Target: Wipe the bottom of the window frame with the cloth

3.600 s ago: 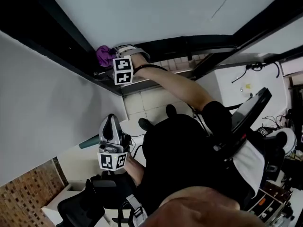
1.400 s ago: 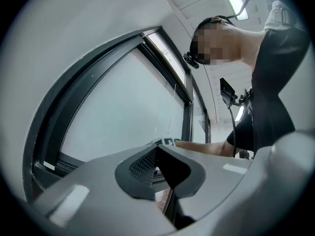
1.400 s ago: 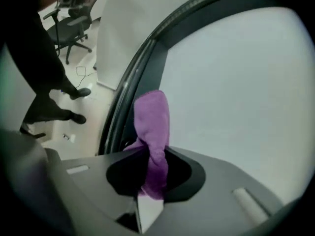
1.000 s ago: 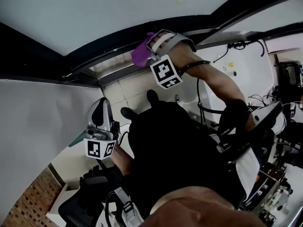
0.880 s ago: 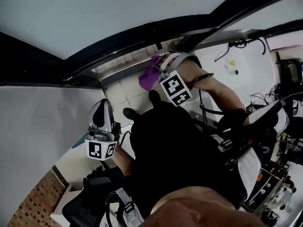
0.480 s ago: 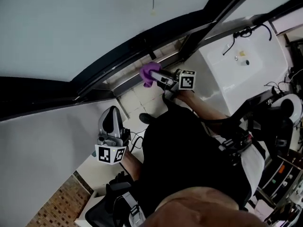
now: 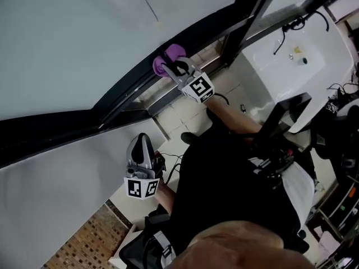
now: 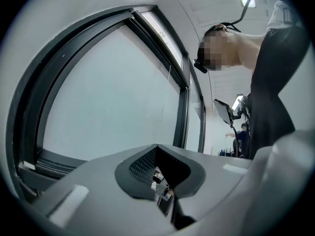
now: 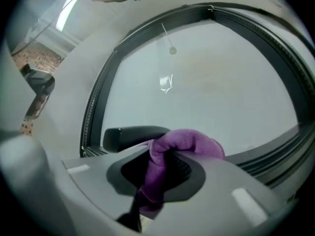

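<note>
Cloth (image 9: 187, 141) pinched in right tongs (image 9: 160, 173); head view shows it at window frame (image 7: 126, 89).

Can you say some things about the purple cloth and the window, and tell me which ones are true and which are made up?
1. The right tool is pinching a purple cloth. True.
2. The left tool is holding a cloth too. False: its jaws are together with nothing between them.
3. The cloth is up by the dark window frame. True.
4. The left tool is pressed against the window glass. False: in the head view it is held low, near the person's body, well away from the glass.
</note>
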A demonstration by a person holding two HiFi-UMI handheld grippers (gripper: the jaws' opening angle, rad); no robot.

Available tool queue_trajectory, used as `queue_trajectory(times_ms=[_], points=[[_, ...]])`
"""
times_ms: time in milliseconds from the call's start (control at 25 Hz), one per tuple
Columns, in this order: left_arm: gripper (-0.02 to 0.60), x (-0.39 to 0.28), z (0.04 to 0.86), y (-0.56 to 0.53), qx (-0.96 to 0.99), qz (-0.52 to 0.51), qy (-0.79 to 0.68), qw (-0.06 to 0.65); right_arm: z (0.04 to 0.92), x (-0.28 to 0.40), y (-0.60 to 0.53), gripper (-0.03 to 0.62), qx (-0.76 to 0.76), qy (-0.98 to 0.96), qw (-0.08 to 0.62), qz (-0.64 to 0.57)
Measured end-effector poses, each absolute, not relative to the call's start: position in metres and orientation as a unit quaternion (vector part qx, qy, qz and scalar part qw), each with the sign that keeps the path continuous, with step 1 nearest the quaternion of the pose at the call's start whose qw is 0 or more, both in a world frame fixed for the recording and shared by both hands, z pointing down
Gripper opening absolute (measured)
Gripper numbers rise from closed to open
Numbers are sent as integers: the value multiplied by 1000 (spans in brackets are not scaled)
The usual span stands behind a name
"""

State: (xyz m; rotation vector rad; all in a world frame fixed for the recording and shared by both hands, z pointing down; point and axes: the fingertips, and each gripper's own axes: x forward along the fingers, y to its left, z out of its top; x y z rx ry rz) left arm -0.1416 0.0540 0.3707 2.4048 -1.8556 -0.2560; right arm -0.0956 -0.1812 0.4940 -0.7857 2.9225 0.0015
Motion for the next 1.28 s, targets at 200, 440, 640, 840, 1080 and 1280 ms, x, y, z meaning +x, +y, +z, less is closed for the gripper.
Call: queue_trajectory(times_ms=[200,440,640,840,1080,1280], points=[[-9,-137,371,41,793,-80,-602,47,492,-81,-159,64,-214,975,54,12],[-9,-124,374,26,809,-76,-580,52,464,-27,-95,64,-147,984,98,-29],[-9,-117,373,13,813,-78,-574,52,418,-4,-110,64,-140,987,76,-34],[-9,-120,373,20,807,-85,-583,47,412,-78,-205,65,-198,969,-103,103],[-9,-135,370,38,786,-90,-610,43,441,-122,-222,63,-161,943,-255,138],[-9,-139,373,32,785,-88,-611,47,437,-95,-186,63,-146,935,-261,190]])
